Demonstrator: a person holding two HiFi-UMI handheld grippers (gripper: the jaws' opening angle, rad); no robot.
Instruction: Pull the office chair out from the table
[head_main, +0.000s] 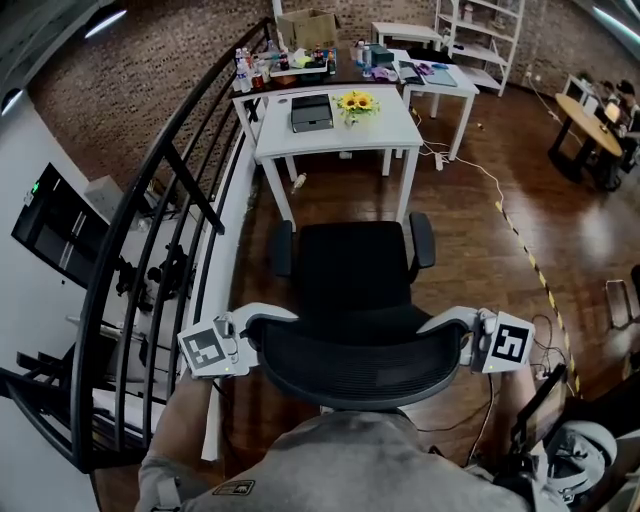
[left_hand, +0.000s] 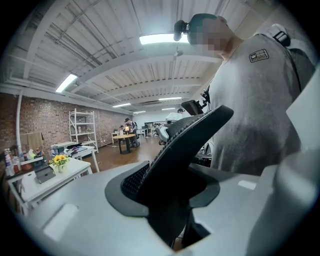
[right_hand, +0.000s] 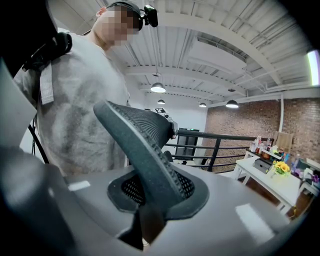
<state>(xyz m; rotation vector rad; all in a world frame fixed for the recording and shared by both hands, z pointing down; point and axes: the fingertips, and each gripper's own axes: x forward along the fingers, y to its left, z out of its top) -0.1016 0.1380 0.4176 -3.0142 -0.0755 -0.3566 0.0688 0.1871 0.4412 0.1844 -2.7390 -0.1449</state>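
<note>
The black mesh office chair (head_main: 350, 270) stands on the wood floor, apart from the white table (head_main: 300, 142), its seat facing the table. Its curved backrest (head_main: 360, 365) is just in front of my body. My left gripper (head_main: 268, 325) clamps the backrest's left end and my right gripper (head_main: 450, 325) clamps its right end. In the left gripper view the backrest rim (left_hand: 185, 145) runs up out of the left gripper (left_hand: 170, 210), with the pads against it. The right gripper view shows the rim (right_hand: 140, 135) pinched in the right gripper (right_hand: 150, 205).
A black metal railing (head_main: 150, 250) runs along the left of the chair. The table carries a vase of sunflowers (head_main: 356, 103) and a dark box (head_main: 311, 112). A second white table (head_main: 440, 80) stands behind it. A cable (head_main: 480, 165) and striped floor tape (head_main: 530, 255) lie to the right.
</note>
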